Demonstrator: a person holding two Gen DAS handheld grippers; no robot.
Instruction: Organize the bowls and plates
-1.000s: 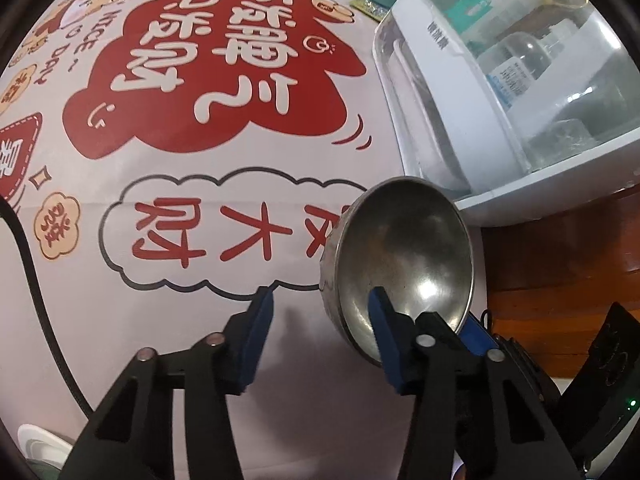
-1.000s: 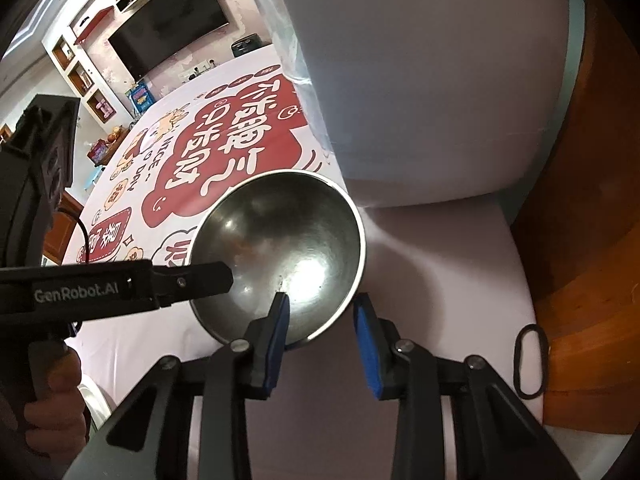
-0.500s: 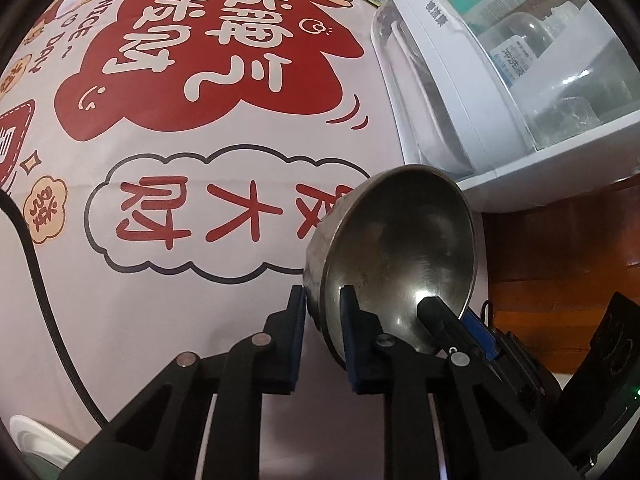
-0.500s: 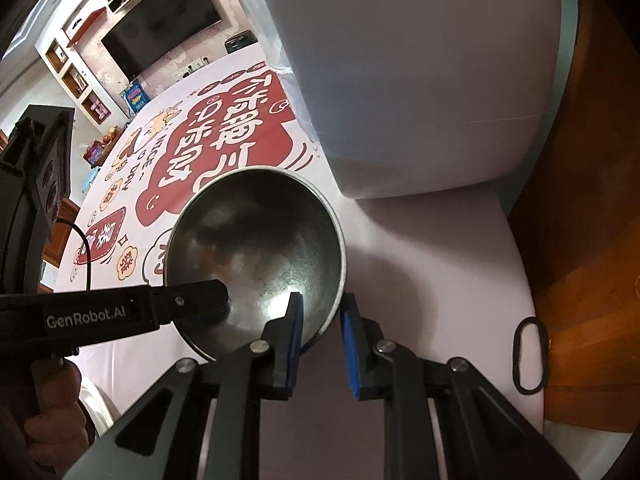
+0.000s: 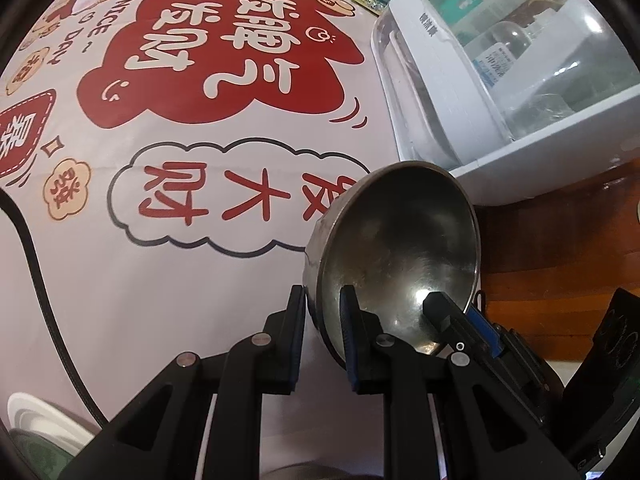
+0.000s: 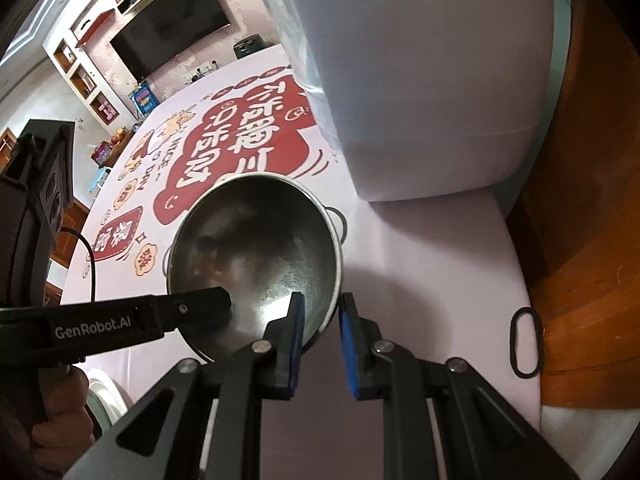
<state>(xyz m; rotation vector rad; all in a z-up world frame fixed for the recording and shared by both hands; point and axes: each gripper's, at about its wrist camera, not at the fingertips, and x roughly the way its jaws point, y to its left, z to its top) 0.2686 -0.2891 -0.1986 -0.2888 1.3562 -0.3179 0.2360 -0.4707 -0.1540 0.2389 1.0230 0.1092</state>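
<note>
A steel bowl is tilted above the printed tablecloth. My left gripper is shut on the bowl's near rim, one finger inside and one outside. In the right wrist view the same bowl sits ahead, with the left gripper's finger reaching in from the left. My right gripper stands at the bowl's right rim with one finger inside and one outside, its jaws a little apart from the wall. A stack of white plates shows at the lower left corner.
A white dish cabinet with a clear lid stands at the right, close behind the bowl; in the right wrist view it fills the top. The wooden table edge lies right. A black cable crosses the cloth. A black ring lies at the cloth's edge.
My left gripper closed on the bowl's rim and lifted it clear of the cloth. My right gripper first tightened on the rim, then opened slightly.
</note>
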